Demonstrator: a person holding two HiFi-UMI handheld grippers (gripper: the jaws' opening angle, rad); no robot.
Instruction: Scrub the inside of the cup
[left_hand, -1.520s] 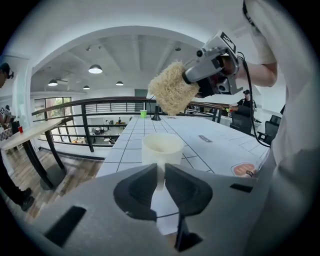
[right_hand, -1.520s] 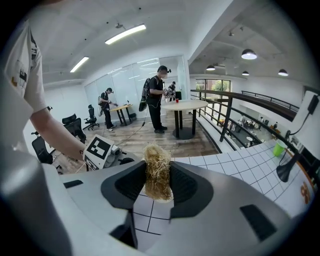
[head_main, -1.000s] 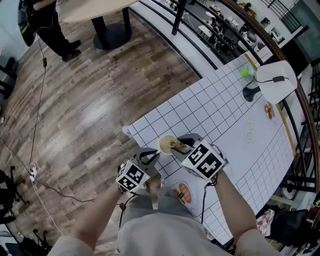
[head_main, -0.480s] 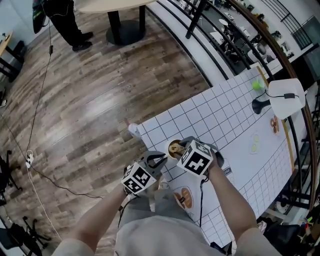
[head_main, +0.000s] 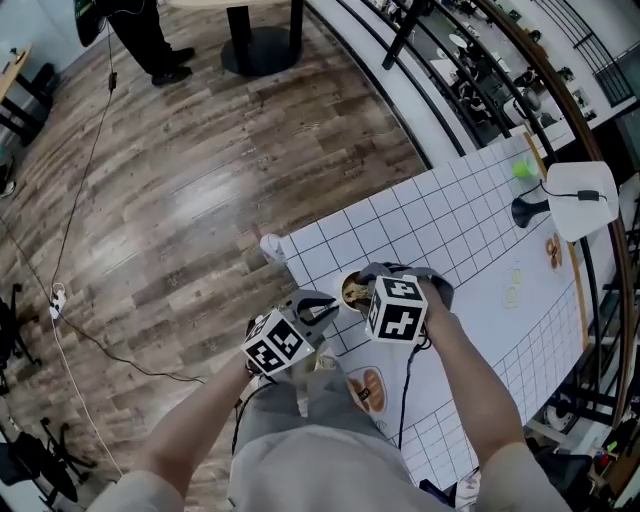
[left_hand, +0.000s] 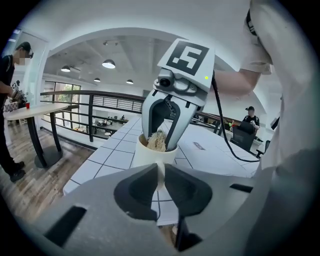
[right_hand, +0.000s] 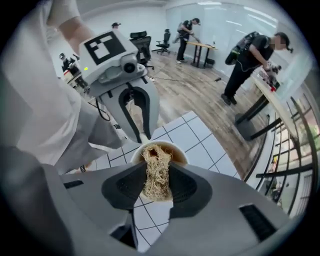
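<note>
A white cup stands near the front corner of the gridded table. My left gripper is shut on the cup's handle and points at it from the table's edge. From above, my right gripper points steeply down, shut on a tan fibrous scrubber whose lower end is inside the cup. In the left gripper view the scrubber shows above the cup's rim, between the right gripper's fingers. In the head view the right gripper covers much of the cup's mouth.
The table's corner and edge lie just left of the cup, with wooden floor below. A green ball and a black stand with a white pad sit at the far end. A railing runs behind. A person stands by a round table.
My right gripper has sunk and rolled over the cup, and the scrubber has gone down into it. The left gripper has kept its hold on the handle.
</note>
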